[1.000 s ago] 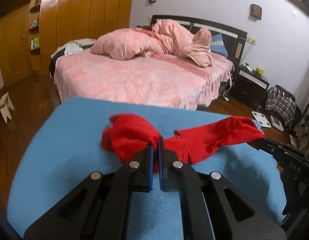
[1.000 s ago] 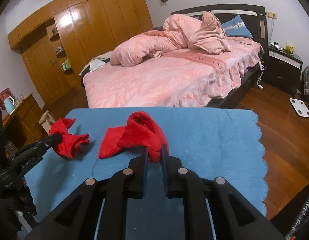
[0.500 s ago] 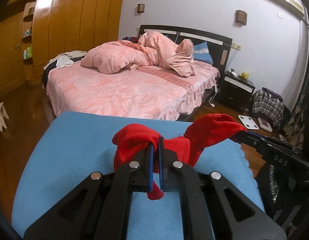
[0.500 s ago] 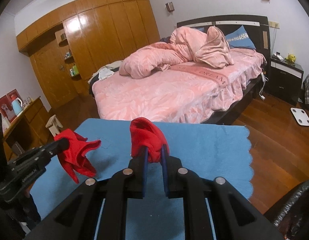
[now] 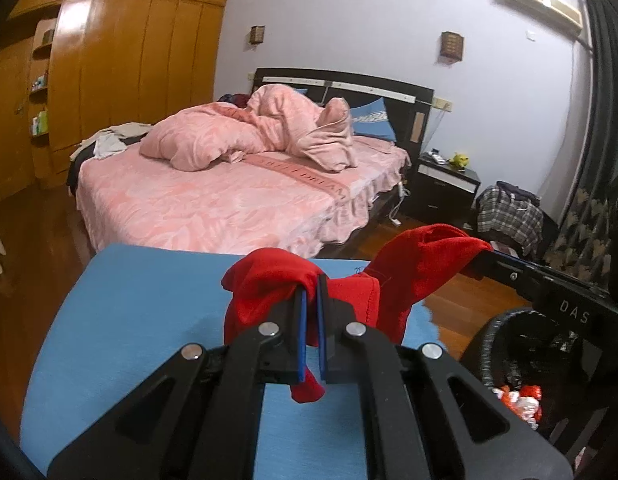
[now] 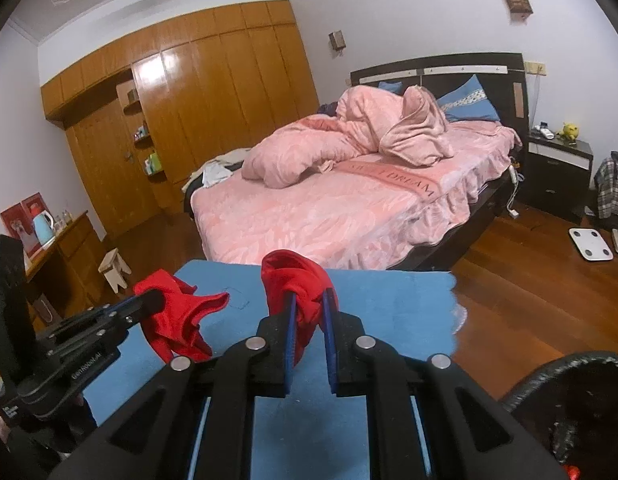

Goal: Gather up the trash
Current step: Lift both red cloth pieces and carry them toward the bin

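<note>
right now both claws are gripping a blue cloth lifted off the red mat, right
The colours are swapped: the cloth is red and the mat is blue. Left claw and right claw each clamp it, lifted; the left wrist view shows it.

bin (image 6: pixel 569 412) right of our right tongs: cut off by the edge | contents (image 5: pixel 519 398): perhaps wrappers, too small to tell

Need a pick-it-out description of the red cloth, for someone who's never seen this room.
Start at the pink bed; in front of it lies a blue mat. Above the mat hangs the red cloth, lifted clear and pinched at either end by the left gripper and the right gripper. It is the only bright red fabric here, sagging between the two black tools.
</note>
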Tool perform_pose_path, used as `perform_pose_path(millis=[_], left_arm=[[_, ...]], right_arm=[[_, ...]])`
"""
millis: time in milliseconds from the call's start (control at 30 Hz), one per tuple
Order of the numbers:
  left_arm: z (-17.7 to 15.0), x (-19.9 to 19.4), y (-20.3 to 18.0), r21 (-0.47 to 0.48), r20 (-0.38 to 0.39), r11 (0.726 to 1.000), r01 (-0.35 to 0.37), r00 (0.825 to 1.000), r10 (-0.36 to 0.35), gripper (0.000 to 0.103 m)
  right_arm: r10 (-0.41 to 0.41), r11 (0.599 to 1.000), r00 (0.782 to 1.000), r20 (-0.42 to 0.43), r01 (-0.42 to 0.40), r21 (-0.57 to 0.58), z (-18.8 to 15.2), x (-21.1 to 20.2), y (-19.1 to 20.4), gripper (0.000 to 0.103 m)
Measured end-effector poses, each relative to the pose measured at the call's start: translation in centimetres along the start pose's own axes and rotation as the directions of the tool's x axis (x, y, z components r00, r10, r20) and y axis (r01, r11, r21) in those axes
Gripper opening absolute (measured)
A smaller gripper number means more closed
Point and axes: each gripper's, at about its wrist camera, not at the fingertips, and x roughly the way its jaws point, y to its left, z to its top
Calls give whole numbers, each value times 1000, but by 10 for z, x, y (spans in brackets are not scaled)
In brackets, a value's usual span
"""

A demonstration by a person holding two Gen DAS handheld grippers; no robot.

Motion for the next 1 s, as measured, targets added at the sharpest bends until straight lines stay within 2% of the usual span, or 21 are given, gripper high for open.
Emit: perform_pose_path(millis=[333,667,767,933,1000], left_arm=[[-2,-22,-52,40,20,997,69,997,-70,4],[-13,-25,-119,83,-1,982,171,985,-171,4],[-21,-23,-129,80,-22,977,198,980,-197,4],[-41,-19,-123,93,-57,979,183,982,-178,4],[-54,-15,-115,89,-81,983,161,985,-154,4]], right_arm=[[-51,998,997,54,49,36,-5,-69,-31,13],[-141,989,987,83,137,54,-17,-129,-76,13],[-156,986,986,61,151,75,-27,-132,-88,13],[-159,982,987,-8,159,97,-55,-120,-96,13],[-151,981,988,-32,154,114,-68,-113,-97,20]])
